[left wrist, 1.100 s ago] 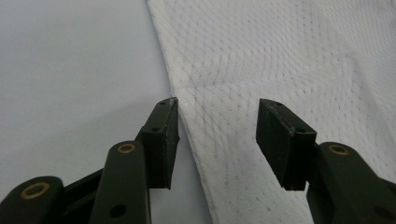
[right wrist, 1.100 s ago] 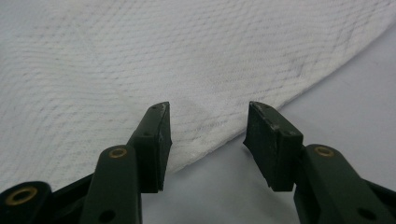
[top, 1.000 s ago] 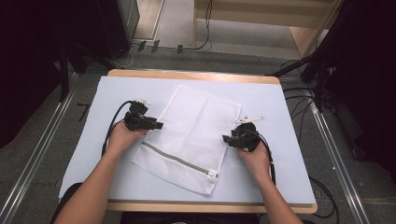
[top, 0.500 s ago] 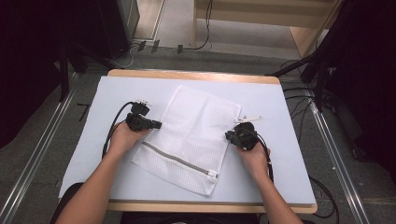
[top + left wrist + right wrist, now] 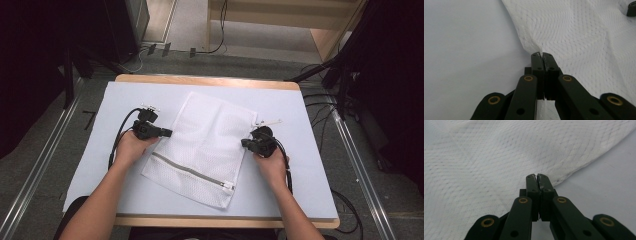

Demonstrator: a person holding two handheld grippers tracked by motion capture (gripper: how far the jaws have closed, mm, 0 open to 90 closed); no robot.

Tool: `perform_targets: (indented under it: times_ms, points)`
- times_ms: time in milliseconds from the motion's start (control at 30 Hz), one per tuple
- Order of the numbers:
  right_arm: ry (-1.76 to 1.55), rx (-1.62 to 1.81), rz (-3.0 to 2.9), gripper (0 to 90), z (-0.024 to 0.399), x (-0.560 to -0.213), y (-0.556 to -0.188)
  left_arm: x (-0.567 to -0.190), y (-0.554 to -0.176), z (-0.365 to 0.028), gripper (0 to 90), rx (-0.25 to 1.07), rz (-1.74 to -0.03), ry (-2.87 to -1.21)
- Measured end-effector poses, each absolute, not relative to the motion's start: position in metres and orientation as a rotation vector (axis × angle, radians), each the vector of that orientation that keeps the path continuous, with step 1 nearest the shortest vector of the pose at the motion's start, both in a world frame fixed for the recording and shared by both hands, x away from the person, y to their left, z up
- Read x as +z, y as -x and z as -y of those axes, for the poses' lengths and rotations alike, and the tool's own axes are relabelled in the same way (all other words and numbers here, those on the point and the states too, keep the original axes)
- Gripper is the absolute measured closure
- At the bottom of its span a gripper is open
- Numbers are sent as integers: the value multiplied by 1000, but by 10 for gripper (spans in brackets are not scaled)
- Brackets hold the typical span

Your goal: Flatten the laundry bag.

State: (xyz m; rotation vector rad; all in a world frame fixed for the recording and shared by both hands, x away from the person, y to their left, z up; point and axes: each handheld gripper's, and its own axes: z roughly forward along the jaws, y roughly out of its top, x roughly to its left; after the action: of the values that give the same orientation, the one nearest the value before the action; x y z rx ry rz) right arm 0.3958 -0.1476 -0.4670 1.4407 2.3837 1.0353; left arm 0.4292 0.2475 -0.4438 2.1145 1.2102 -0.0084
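White mesh bag [image 5: 202,145], zipper along near edge, flat on table, skewed; both side edges pinched.

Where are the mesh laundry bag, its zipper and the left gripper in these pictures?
mesh laundry bag [image 5: 207,135], high view, middle of the white mesh.
zipper [image 5: 190,171], high view, middle of the grey zipper line.
left gripper [image 5: 542,55], left gripper view, tips of the shut jaws pinching the bag's edge.
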Motion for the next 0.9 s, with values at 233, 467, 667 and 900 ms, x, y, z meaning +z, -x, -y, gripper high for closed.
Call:
perform_targets:
  times_ms: [233,467,667,900]
  points:
    - [-1444,1043,-2381,900,148,-464,-403,-438,-422,-254,897,-10,-1206,-2077]
    - [-1452,1066,-2388,900,148,-463,-416,-436,-410,-259,896,0,-1212,-2062]
    - [-1442,1071,-2396,900,142,-462,-426,-435,-399,-265,897,8,-1221,-2045]
    - [-1422,1084,-2405,900,134,-459,-440,-434,-388,-269,895,6,-1227,-2023]
